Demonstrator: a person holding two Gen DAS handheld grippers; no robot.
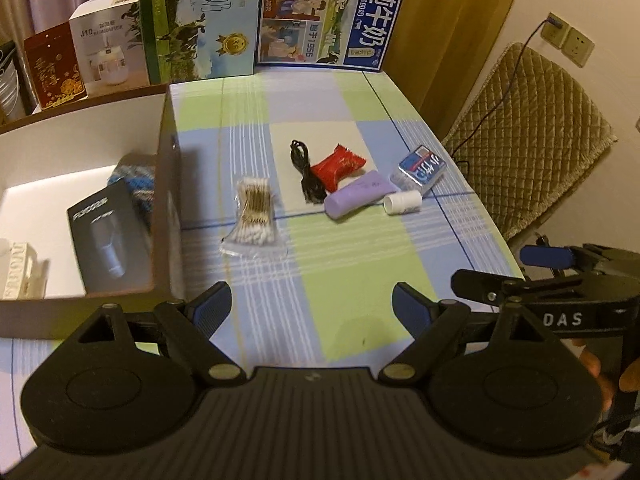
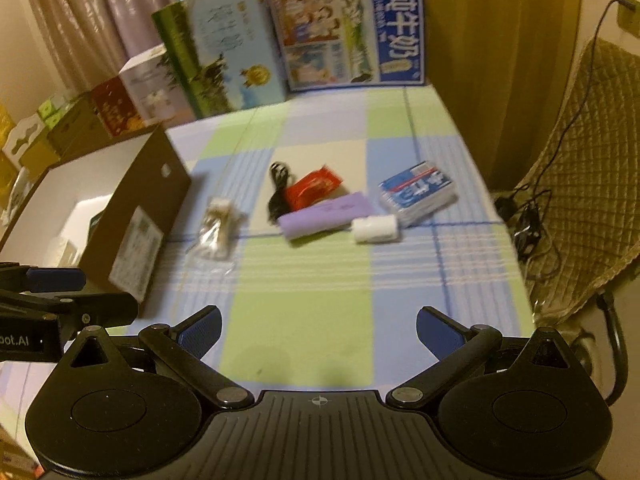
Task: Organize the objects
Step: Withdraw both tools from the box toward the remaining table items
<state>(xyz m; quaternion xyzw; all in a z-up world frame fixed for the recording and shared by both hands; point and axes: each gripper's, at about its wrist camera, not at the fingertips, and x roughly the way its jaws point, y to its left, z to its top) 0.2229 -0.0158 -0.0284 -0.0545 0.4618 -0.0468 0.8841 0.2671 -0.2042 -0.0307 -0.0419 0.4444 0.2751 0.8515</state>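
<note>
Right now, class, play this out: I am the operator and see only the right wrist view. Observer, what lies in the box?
Observer: A black carton lies flat on the floor of the box.
Operator: Anything beyond it?
Observer: A blue striped cloth, close to the box's side wall.
Operator: And the near left corner?
Observer: A white item, too blurred to tell what it is.
</note>
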